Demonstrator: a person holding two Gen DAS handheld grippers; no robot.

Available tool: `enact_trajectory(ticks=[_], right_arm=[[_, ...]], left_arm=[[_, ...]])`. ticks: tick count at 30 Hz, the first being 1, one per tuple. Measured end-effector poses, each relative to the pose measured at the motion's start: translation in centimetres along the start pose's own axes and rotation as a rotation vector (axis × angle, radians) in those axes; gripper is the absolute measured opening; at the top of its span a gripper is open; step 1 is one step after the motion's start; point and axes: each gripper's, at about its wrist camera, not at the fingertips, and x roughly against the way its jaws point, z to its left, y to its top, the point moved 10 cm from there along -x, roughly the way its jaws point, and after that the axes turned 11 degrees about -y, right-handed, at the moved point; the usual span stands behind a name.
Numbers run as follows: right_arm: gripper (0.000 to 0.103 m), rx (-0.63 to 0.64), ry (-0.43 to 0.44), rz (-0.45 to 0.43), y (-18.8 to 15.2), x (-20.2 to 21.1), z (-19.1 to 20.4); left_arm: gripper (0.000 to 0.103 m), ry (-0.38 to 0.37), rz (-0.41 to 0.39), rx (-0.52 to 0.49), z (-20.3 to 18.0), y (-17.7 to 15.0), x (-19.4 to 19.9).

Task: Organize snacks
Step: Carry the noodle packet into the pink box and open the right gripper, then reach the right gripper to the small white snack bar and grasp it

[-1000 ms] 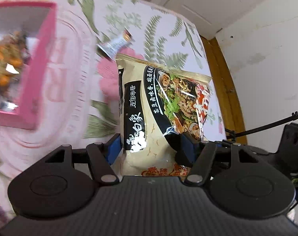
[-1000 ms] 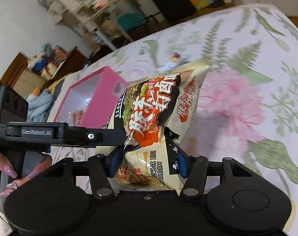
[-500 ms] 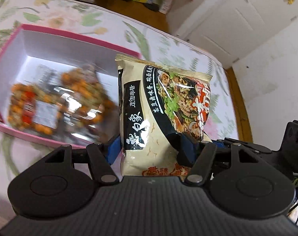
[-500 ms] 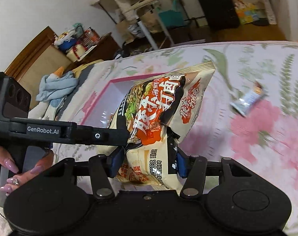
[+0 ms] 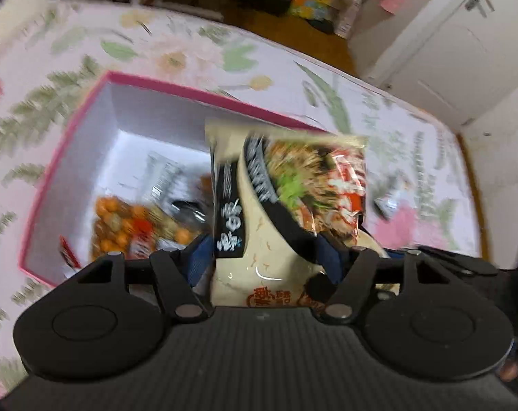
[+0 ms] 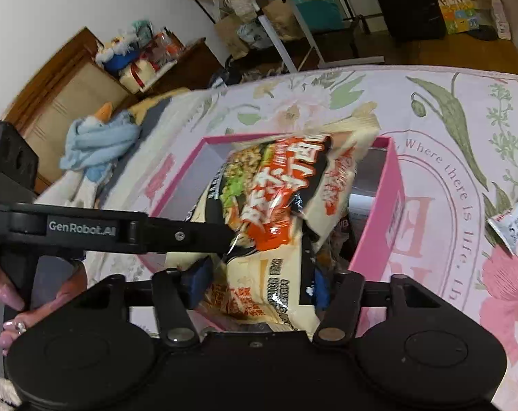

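A: Hovering: noodle packet (image 5: 286, 205) pinched by both grippers, left gripper (image 5: 265, 260) and right gripper (image 6: 255, 281), long axis upright.
B: Pink box (image 6: 378, 233) directly below; lower it.

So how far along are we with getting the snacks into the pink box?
Done: a clear bag of orange snacks already lies inside the pink box. In hand: both the left hand-held gripper and the right hand-held gripper are shut on the noodle packet, held over the box, not yet released. Left: a small white sachet lies on the floral cloth outside the box.
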Motion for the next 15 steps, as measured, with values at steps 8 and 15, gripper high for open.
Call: enact_trajectory(ticks=[8, 15], right_arm=[[0.075, 0.254, -0.121, -0.065, -2.5, 3.0, 1.4], [0.075, 0.126, -0.146, -0.229, -1.8, 9.5, -4.7]], left_arm=[[0.065, 0.009, -0.066, -0.032, -1.1, -0.5, 0.7], [0.062, -0.070, -0.089, -0.124, -6.7, -0.9, 1.1]])
